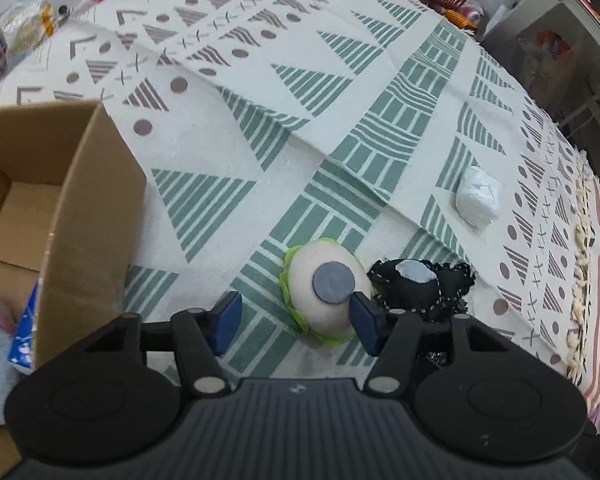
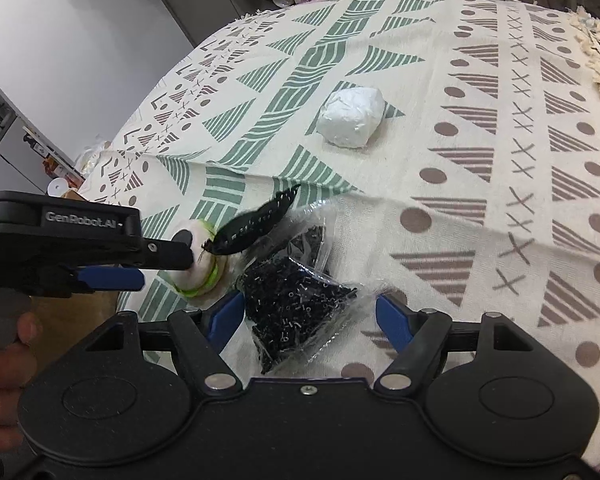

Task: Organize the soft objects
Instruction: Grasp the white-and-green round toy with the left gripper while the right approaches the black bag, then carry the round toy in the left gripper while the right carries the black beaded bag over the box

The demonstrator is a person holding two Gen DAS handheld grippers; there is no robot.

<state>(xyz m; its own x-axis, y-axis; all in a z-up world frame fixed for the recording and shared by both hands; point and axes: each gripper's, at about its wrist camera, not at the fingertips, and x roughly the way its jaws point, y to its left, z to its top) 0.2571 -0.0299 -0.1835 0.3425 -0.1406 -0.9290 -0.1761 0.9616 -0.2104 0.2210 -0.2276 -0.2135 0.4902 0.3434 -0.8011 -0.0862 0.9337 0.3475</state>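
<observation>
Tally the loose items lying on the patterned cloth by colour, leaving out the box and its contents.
White: 1, the bundle
Cream with green trim: 1, the plush
Black: 2, the pouch and the bead bag
Total: 4

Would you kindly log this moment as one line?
left gripper: open, straddling cream plush with green trim | right gripper: open over clear bag of black beads | cardboard box: beside

A cream plush (image 1: 328,292) with green frill and grey disc touches a black plush (image 1: 416,284); a bead bag (image 2: 296,308) lies beside them, a white bundle (image 1: 478,196) apart.
</observation>
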